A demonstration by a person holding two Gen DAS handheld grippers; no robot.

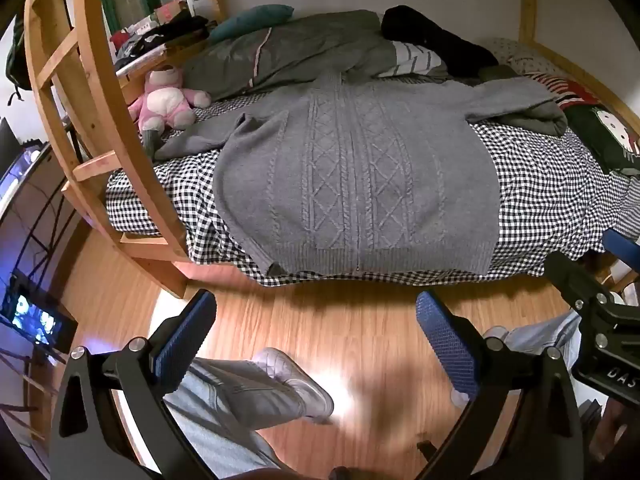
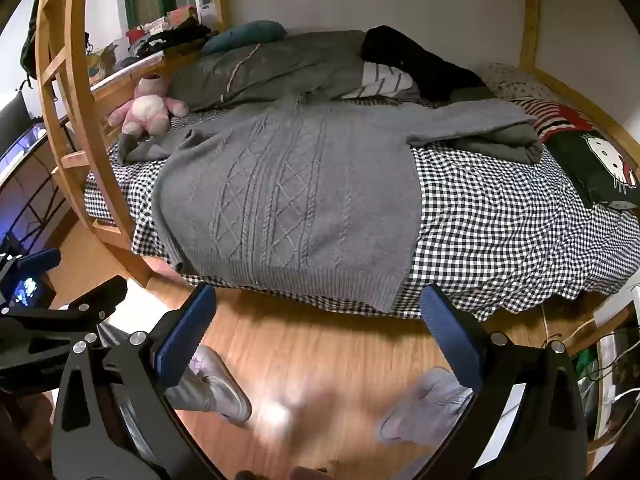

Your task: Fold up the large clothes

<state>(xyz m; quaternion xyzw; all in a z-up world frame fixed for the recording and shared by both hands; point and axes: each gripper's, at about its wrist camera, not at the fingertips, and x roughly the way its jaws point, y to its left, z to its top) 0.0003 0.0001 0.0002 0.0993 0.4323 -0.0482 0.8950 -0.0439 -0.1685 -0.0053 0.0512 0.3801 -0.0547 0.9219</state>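
The left gripper (image 1: 316, 340) is held with its blue-padded fingers spread wide and nothing between them, out over the wooden floor (image 1: 352, 312) in front of the bed. The right gripper (image 2: 320, 340) is likewise held wide apart and empty, over the same floor beside the bed's edge. In the left view, part of the right gripper's black body is seen at the right edge; in the right view, the left gripper's body is seen at the left edge.

A grey cable-knit cardigan (image 1: 356, 184) is laid flat, front up, on the checked sheet (image 1: 552, 208), its ribbed hem at the near edge of the bed and just overhanging it. Its sleeves are spread to either side; the one toward the pink plush toy (image 1: 166, 100) is bunched and folded over itself, and the other is stretched toward a folded grey-green cloth (image 2: 508, 140). A zip appears to run down the middle of the cardigan, though the blur makes this uncertain.

Behind the cardigan, a grey quilt (image 2: 272, 64), a striped garment (image 2: 380, 76) and a black garment (image 2: 420, 64) are piled against the wall. A dark cartoon-cat pillow (image 2: 600, 168) is placed at the right end. A wooden ladder (image 1: 80, 80) is fixed at the left of the bed. The person's shoes and pale jeans are seen on the floor below the grippers.
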